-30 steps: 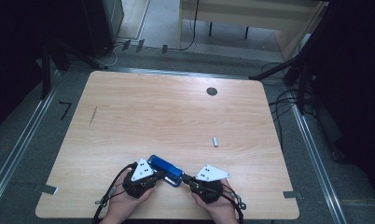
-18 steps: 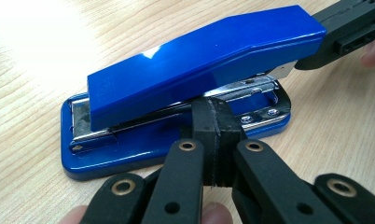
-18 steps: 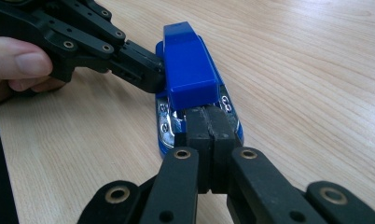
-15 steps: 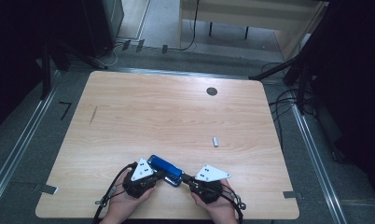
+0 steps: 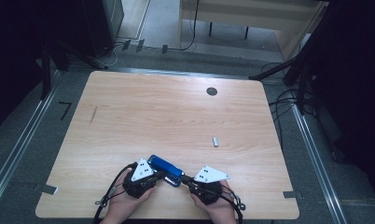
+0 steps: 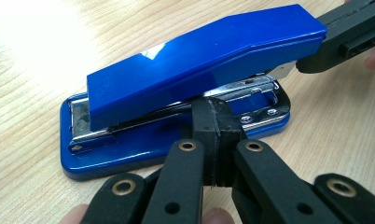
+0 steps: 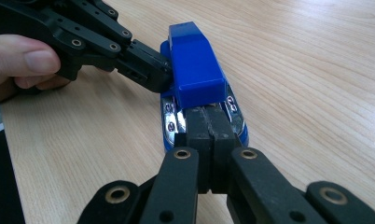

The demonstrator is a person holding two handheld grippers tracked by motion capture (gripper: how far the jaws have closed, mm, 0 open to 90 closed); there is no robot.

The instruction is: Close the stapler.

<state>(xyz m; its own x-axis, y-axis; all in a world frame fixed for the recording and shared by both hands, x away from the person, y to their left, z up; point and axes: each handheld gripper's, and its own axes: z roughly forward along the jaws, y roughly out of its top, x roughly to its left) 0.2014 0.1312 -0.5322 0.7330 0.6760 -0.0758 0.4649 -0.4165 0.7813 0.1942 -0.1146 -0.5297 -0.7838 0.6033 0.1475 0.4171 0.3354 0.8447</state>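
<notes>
A blue stapler lies at the near edge of the wooden table, between the two grippers. The left gripper, jaws pressed together with nothing between them, pushes its tip against the stapler's side. The right gripper, jaws likewise closed on nothing, meets the stapler's rear end. A small silver object lies well apart, farther right. No writing is readable.
</notes>
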